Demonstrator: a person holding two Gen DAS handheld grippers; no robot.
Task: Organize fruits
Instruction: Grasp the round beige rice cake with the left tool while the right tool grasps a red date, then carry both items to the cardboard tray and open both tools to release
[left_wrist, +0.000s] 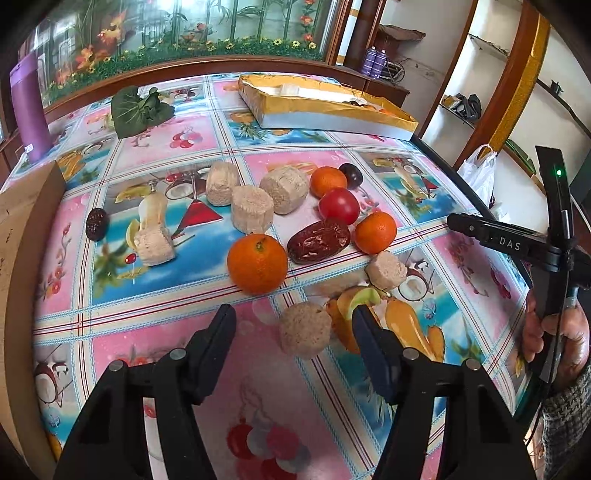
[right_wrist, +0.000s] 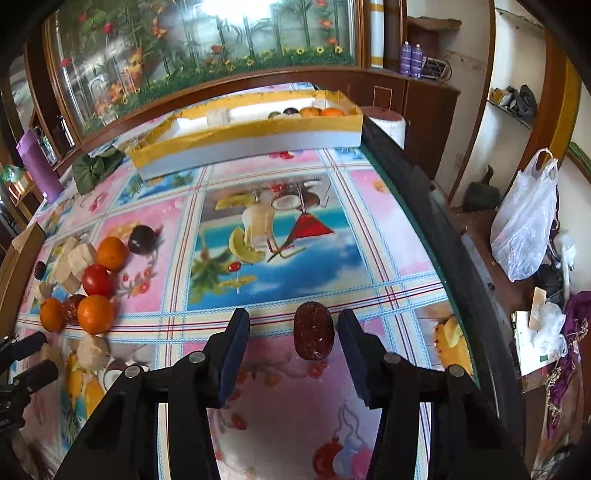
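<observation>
3 oranges (left_wrist: 257, 264), a red tomato (left_wrist: 338, 205), a dark plum (left_wrist: 350, 175) and a wrinkled red date (left_wrist: 318, 240) cluster mid-table. Another date (right_wrist: 314, 335) lies alone near the table's right edge. A gold box (right_wrist: 258, 136) at the far edge holds more fruit at its right end.

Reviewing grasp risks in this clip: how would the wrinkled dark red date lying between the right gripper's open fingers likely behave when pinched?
The wrinkled dark red date looks small, so probably light. Its creased skin suggests soft flesh that may dent. The right gripper straddles its narrow width, so, being oblong, it seems unlikely to roll away.
</observation>
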